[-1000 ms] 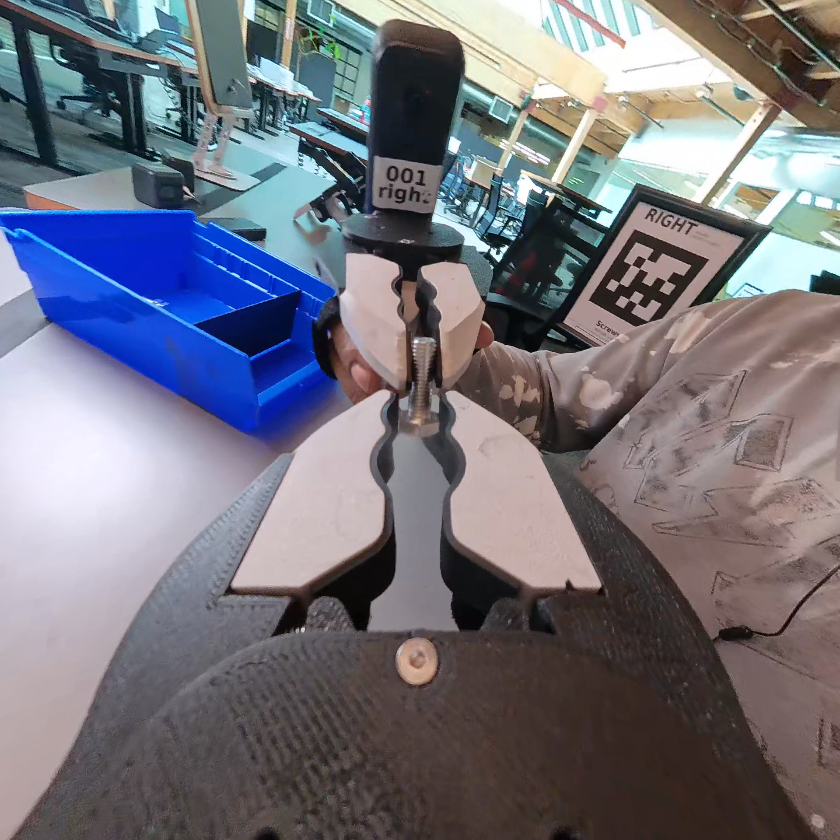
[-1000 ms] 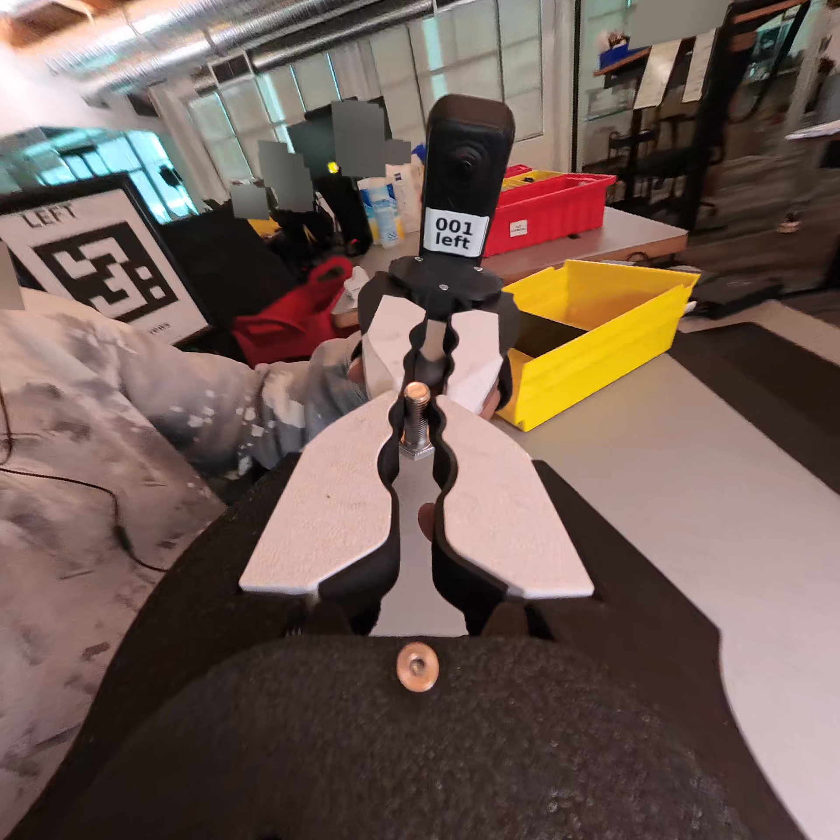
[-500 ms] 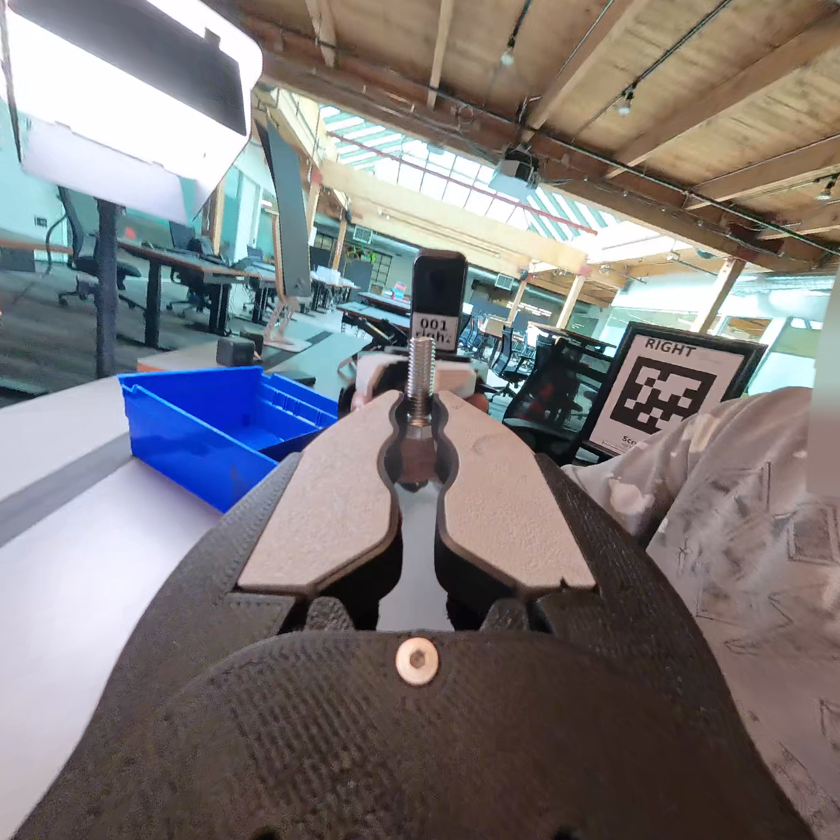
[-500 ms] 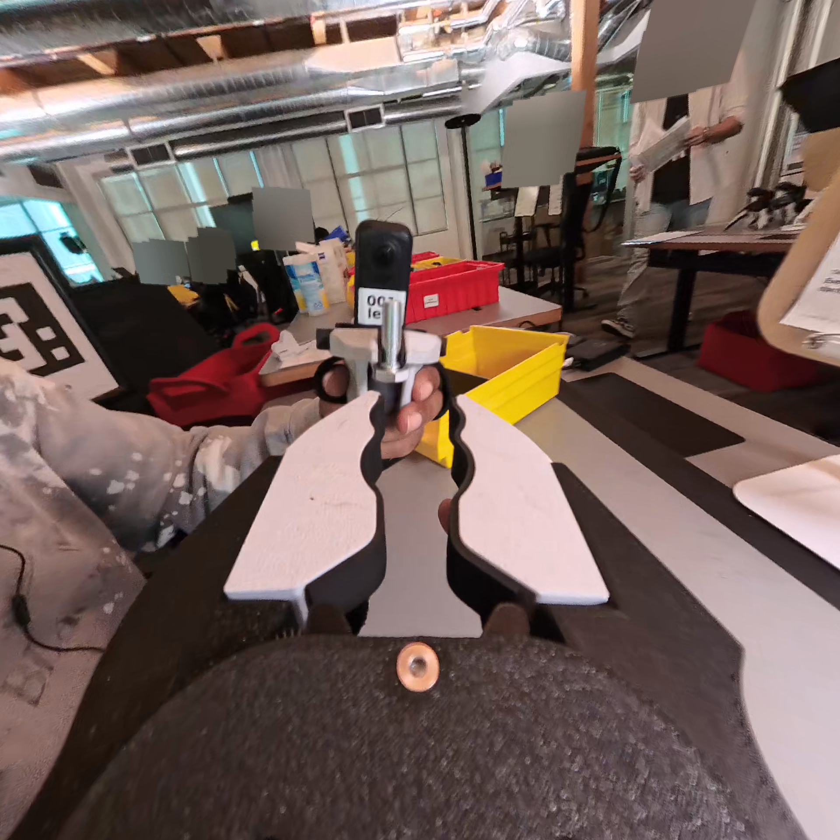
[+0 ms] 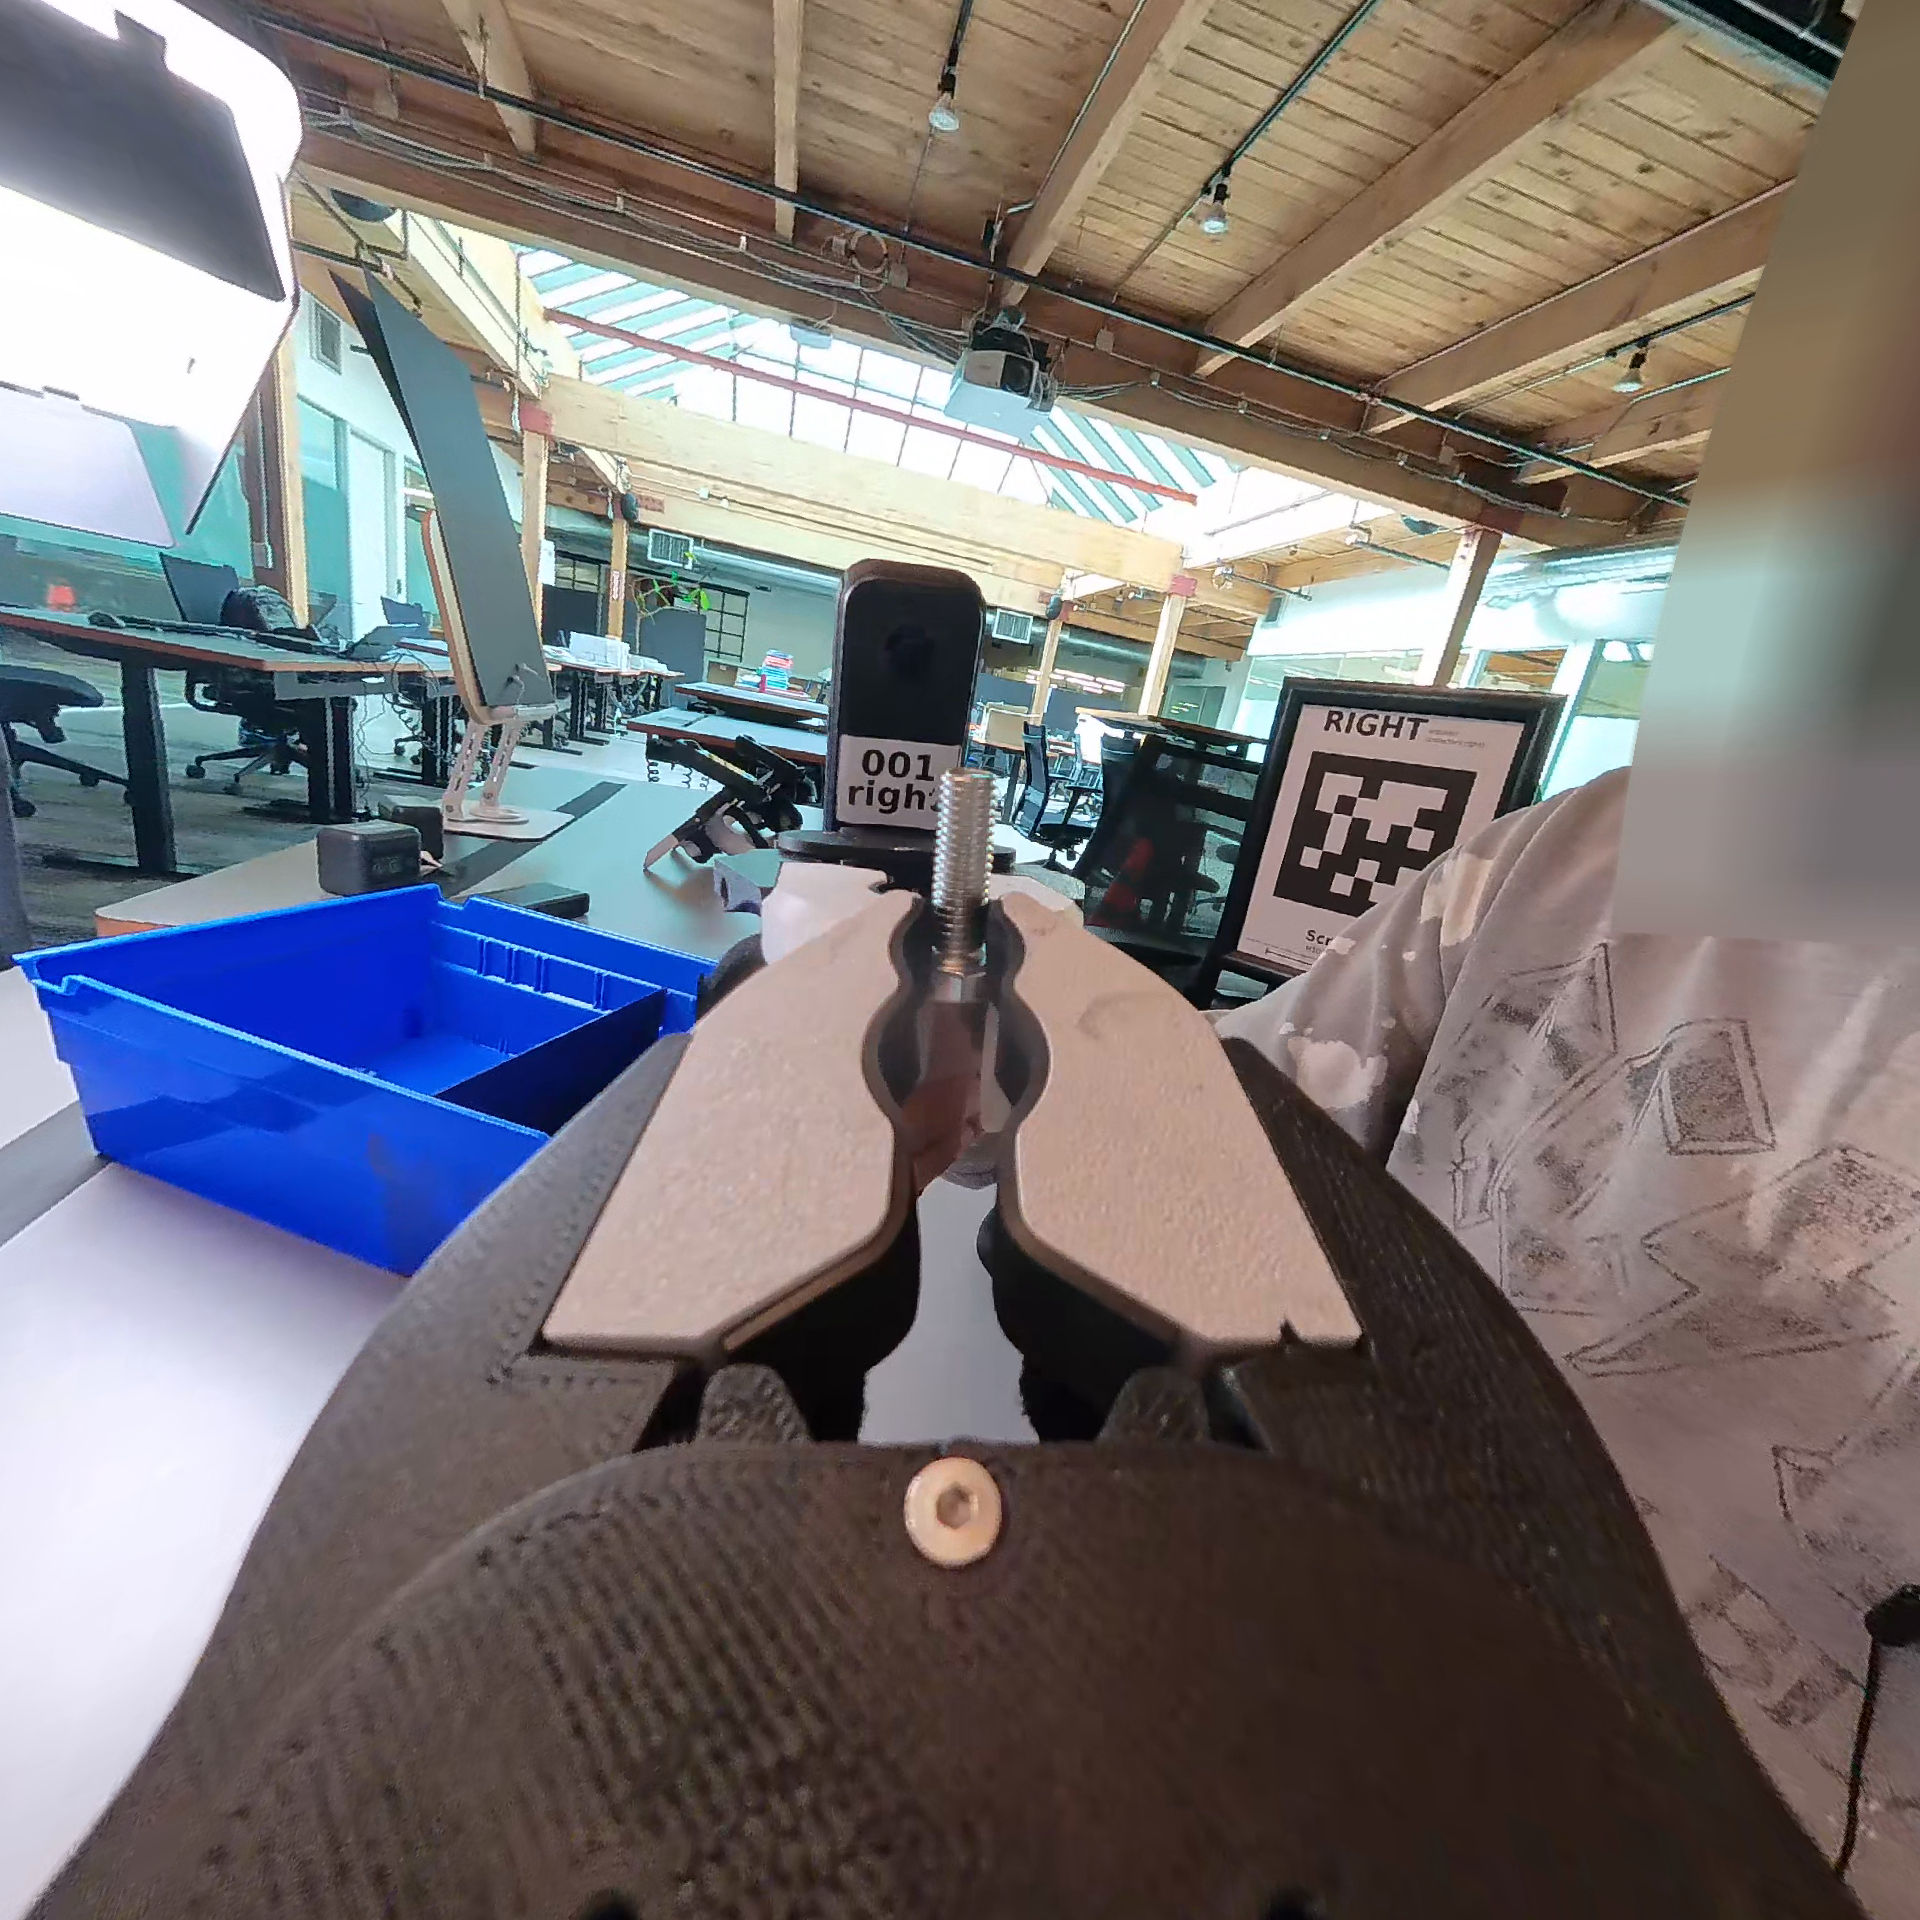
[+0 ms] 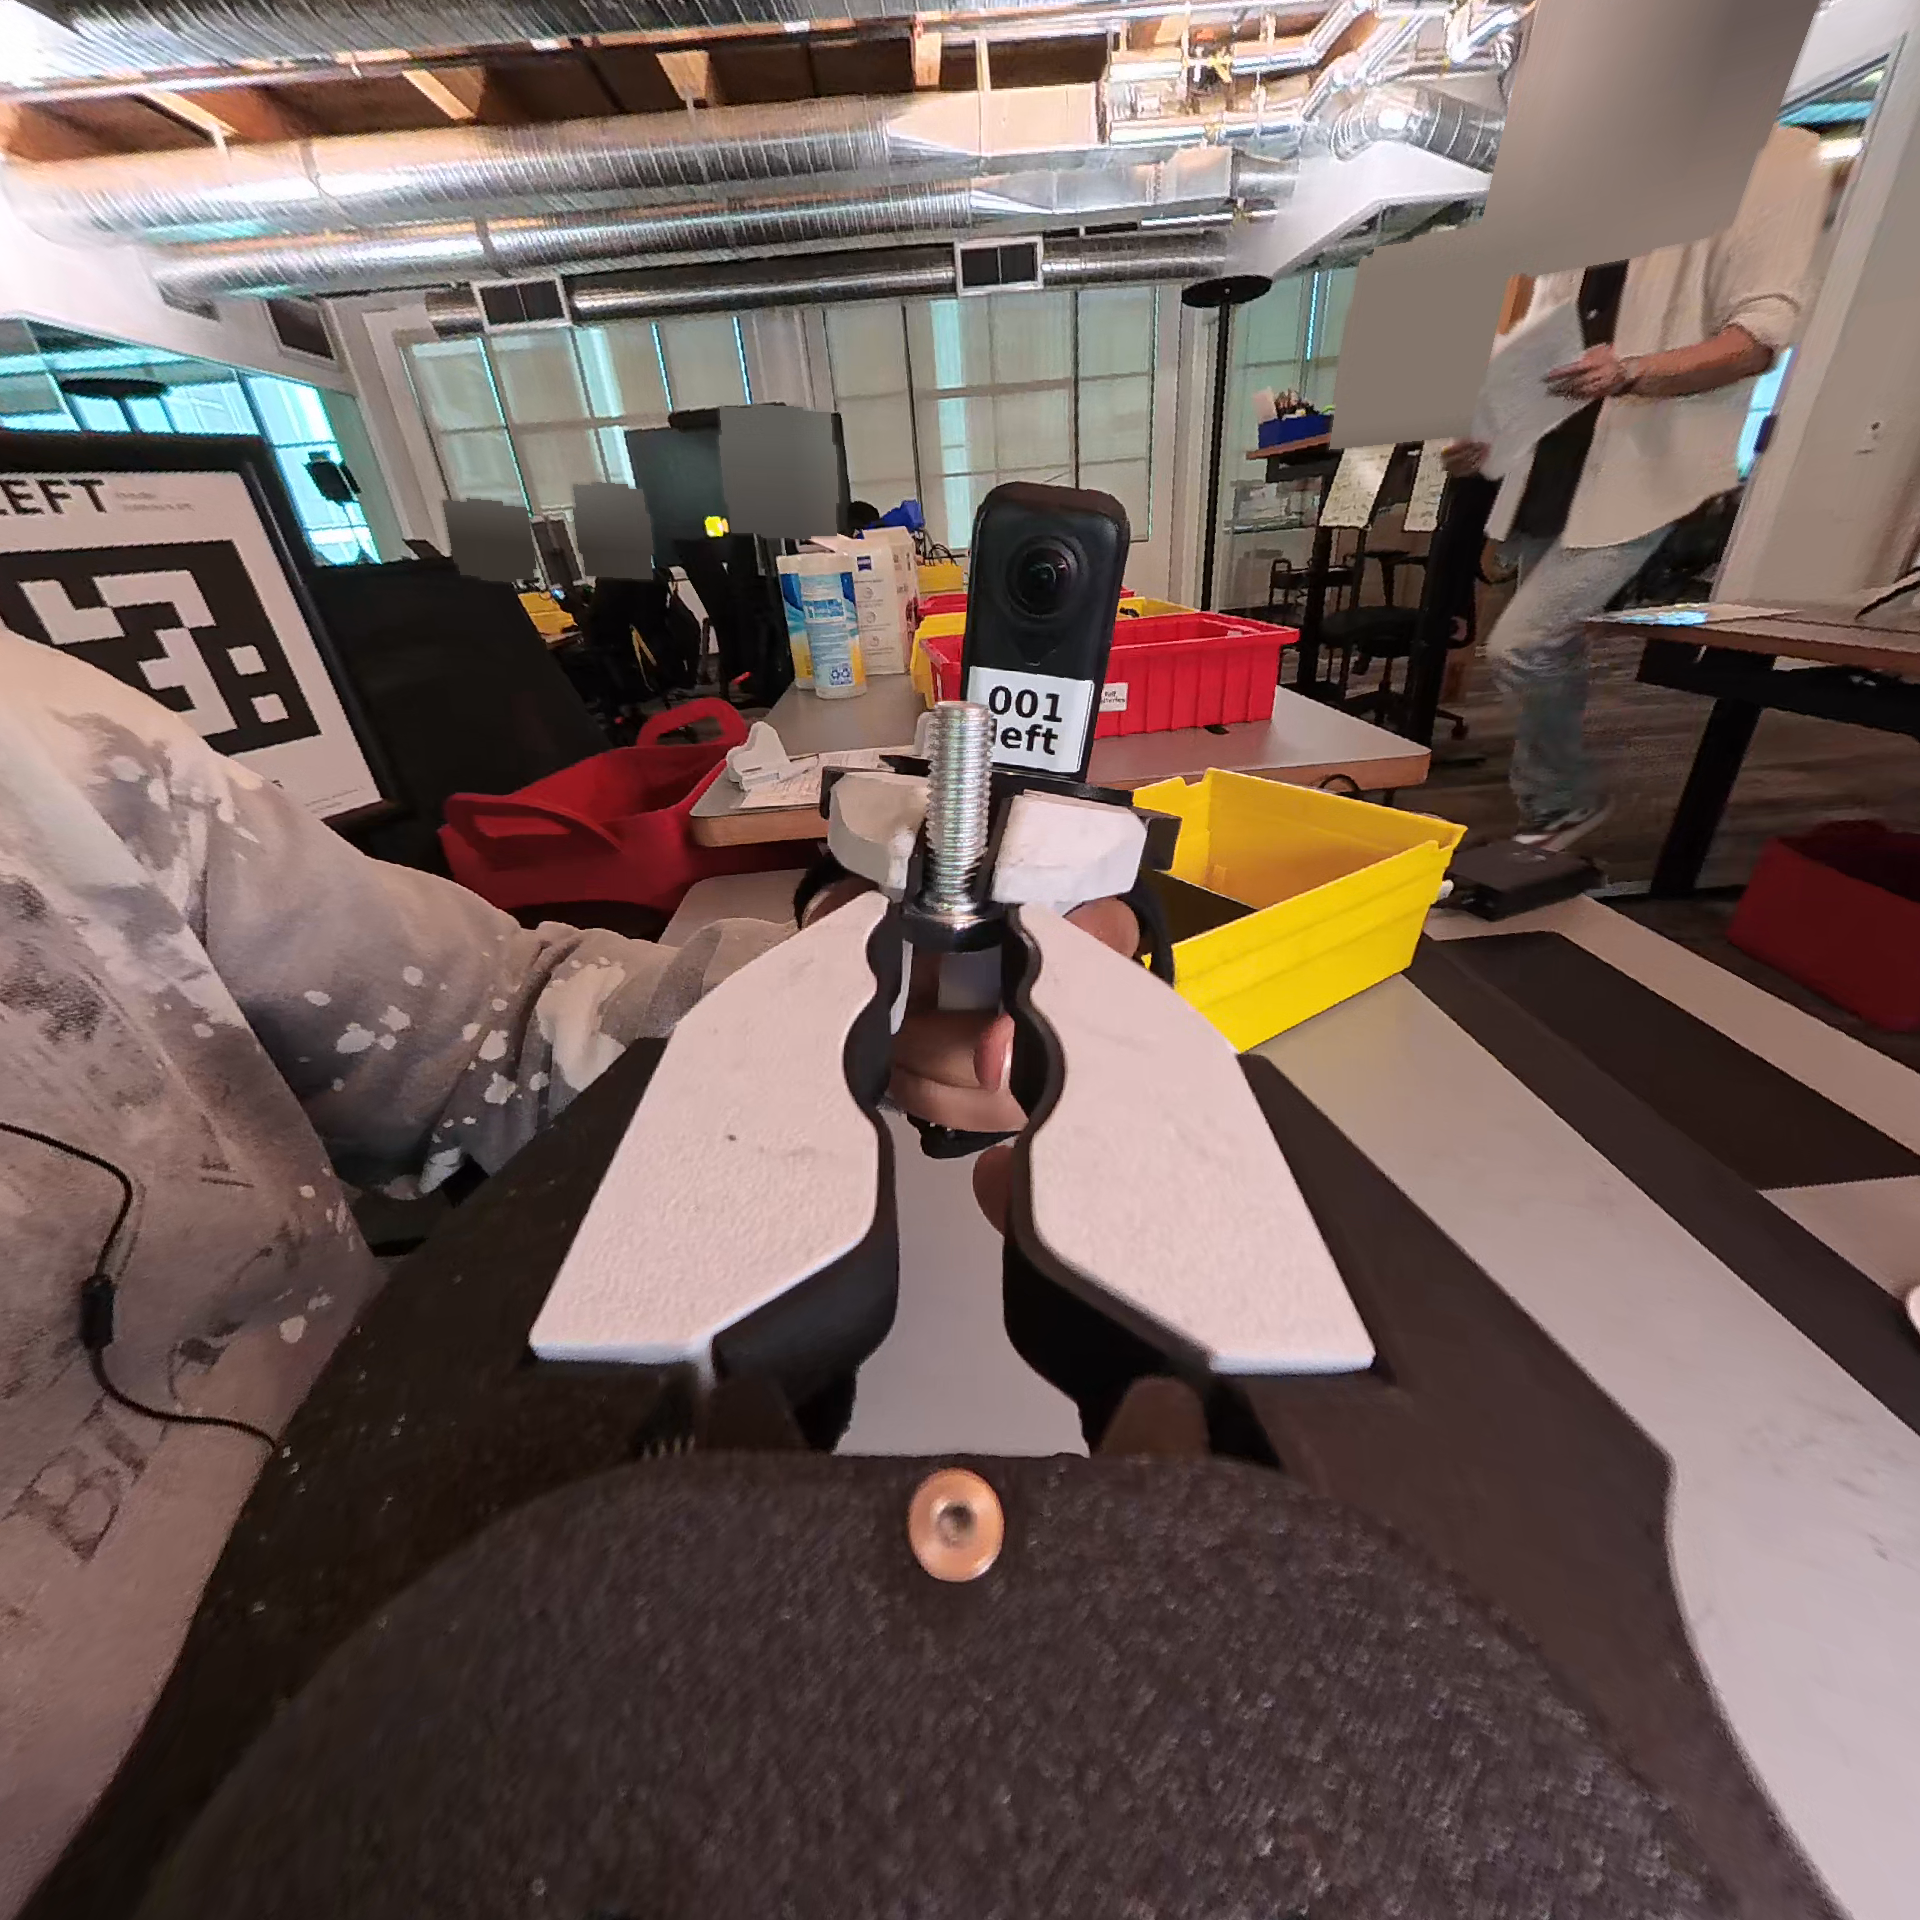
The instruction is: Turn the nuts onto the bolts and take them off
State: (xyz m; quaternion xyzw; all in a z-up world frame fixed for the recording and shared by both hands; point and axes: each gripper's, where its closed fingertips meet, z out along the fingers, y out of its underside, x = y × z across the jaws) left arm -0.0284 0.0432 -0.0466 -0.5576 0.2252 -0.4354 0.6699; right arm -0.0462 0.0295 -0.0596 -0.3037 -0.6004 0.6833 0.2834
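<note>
A silver bolt (image 5: pixel 961 831) stands upright between my two grippers, which face each other above the table. My left gripper (image 5: pixel 958 920) is shut on the bolt's shaft, and the threaded end rises above its fingertips. In the right wrist view the bolt (image 6: pixel 958 800) sticks up between the left gripper's white fingers (image 6: pixel 1060 847). A hex nut (image 6: pixel 951 902) sits low on the shaft, just under those fingers. My right gripper (image 6: pixel 956 925) has its tips closed against the nut from either side. The bolt's lower end is partly hidden.
A blue bin (image 5: pixel 312 1039) stands on the grey table (image 5: pixel 156 1403) to the left. A yellow bin (image 6: pixel 1309 894) is behind the grippers on the right, with a red bin (image 6: pixel 1195 665) on a farther table. The operator's sleeve (image 6: pixel 364 935) is close by. A person (image 6: pixel 1600 520) walks at the far right. My two grippers' fingertips are within a few centimetres of each other.
One second ago both grippers held the bolt. Half a second ago the right gripper was open and backed away. Now it has come back in and narrowed around the nut.
</note>
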